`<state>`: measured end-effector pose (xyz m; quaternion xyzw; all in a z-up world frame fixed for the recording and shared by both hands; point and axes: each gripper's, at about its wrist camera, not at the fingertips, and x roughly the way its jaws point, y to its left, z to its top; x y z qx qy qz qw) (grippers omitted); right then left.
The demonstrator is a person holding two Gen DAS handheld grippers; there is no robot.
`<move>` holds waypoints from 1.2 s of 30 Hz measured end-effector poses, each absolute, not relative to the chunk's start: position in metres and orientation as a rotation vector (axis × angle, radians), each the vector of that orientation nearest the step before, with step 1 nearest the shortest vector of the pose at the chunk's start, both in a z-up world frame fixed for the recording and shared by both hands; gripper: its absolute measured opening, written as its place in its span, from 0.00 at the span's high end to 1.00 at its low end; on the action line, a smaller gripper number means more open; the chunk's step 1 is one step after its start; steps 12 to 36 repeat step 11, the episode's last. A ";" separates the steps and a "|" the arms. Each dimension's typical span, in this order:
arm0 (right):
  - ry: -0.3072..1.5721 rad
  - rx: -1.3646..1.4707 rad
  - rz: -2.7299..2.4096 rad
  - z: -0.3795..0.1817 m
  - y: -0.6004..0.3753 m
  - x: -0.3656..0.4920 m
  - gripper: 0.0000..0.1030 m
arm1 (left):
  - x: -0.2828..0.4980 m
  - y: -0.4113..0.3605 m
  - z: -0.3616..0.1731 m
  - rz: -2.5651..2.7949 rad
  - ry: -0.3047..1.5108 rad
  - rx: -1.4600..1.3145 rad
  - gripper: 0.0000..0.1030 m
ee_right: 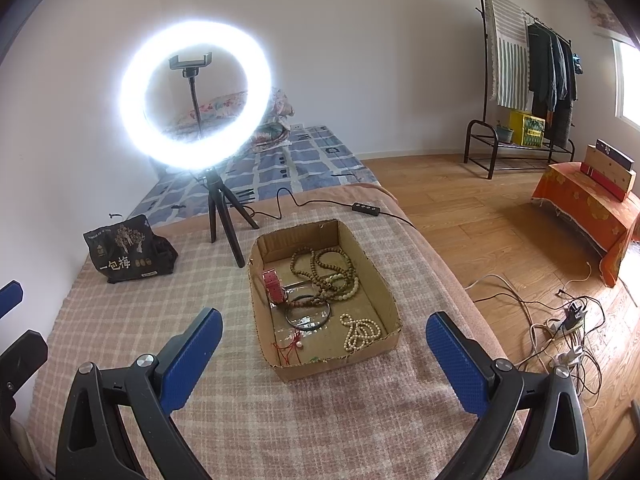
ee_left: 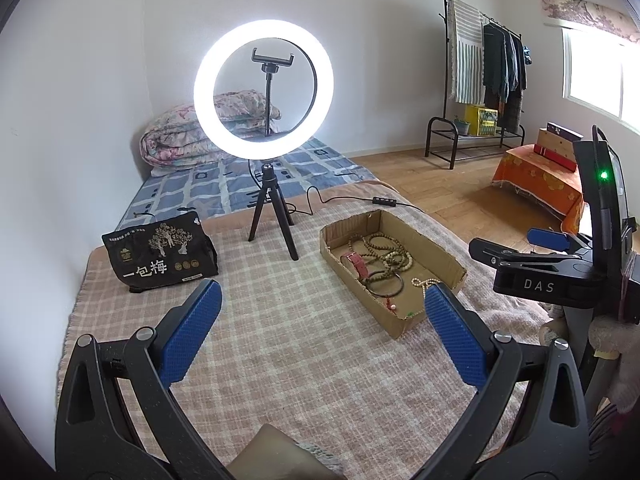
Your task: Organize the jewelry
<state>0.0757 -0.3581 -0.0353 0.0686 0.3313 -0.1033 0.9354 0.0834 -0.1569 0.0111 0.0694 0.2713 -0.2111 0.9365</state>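
A shallow cardboard tray [ee_right: 372, 268] lies on the checked pink blanket [ee_right: 224, 412]; it also shows in the left wrist view [ee_left: 436, 250]. In it are brown bead strands [ee_right: 324, 266], a red watch strap [ee_right: 275, 284], a dark bangle [ee_right: 308, 314], a cream bead string [ee_right: 360, 332] and a red cord with a pearl [ee_right: 294, 344]. My right gripper [ee_right: 324, 346] is open and empty, just in front of the tray. My left gripper [ee_left: 322, 318] is open and empty, left of the tray. The right gripper's body [ee_left: 544, 268] shows at the right of the left wrist view.
A lit ring light [ee_right: 196, 96] on a small tripod stands behind the tray, its cable [ee_right: 304, 202] trailing right. A black snack bag [ee_right: 128, 254] sits at the back left. Right of the bed are wood floor, loose cables [ee_right: 560, 328], an orange-covered bench [ee_right: 592, 204] and a clothes rack [ee_right: 524, 72].
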 end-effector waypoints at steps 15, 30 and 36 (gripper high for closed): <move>0.682 0.149 -0.208 -0.038 -0.354 0.076 0.00 | 0.083 -0.155 0.016 -0.413 0.519 0.146 0.00; 0.682 0.149 -0.208 -0.038 -0.354 0.076 0.00 | 0.083 -0.155 0.016 -0.413 0.519 0.146 0.00; 0.682 0.149 -0.208 -0.038 -0.354 0.076 0.00 | 0.083 -0.155 0.016 -0.413 0.519 0.146 0.00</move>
